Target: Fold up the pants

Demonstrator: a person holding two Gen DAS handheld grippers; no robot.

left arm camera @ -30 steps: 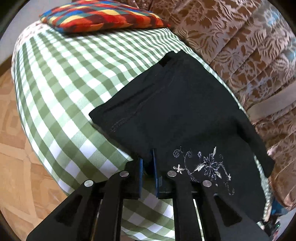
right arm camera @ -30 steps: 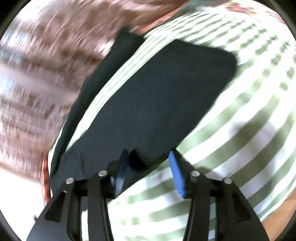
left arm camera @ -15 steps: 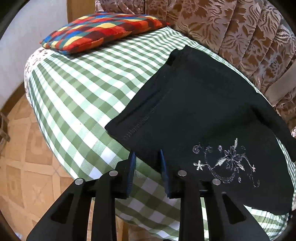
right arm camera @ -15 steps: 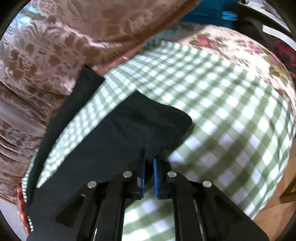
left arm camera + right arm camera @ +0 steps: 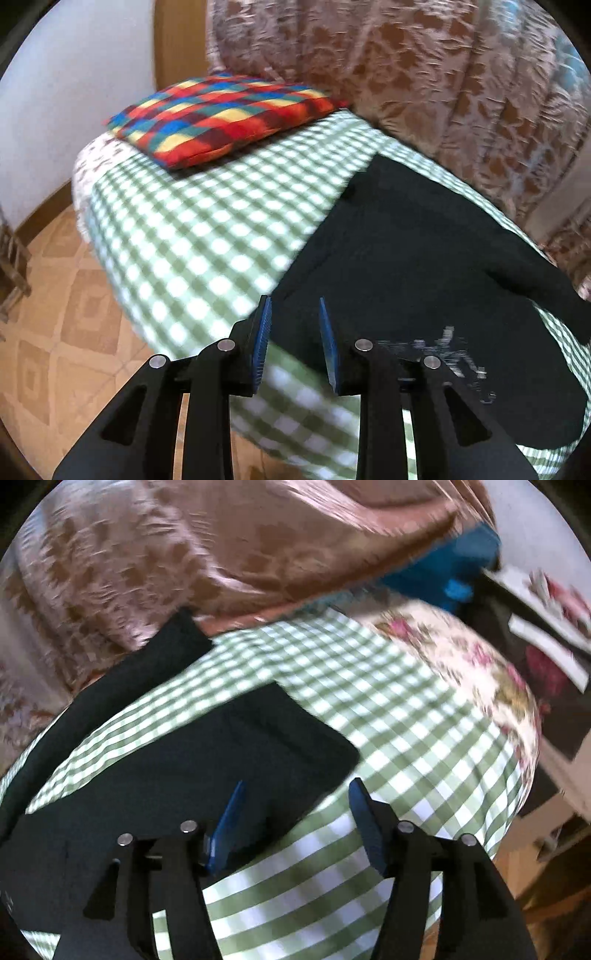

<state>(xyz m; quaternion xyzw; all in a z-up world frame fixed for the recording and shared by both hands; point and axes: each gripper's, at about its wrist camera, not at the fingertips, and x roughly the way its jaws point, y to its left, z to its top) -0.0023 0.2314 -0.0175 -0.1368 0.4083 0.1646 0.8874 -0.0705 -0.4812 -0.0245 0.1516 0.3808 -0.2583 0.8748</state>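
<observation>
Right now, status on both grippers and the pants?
Left gripper open, empty, at the pants edge. Right gripper open, empty, over a leg end. Pants flat on checked cloth. Pillow well clear.

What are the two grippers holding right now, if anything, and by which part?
Nothing. The left gripper and right gripper are both open above the black pants, no cloth pinched.

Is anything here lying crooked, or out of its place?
Yes. The black pants lie askew on the green checked cover: the two legs are spread apart with cover showing between them, and the far leg reaches up against the brown patterned fabric. Nothing looks spilled or damaged.
</observation>
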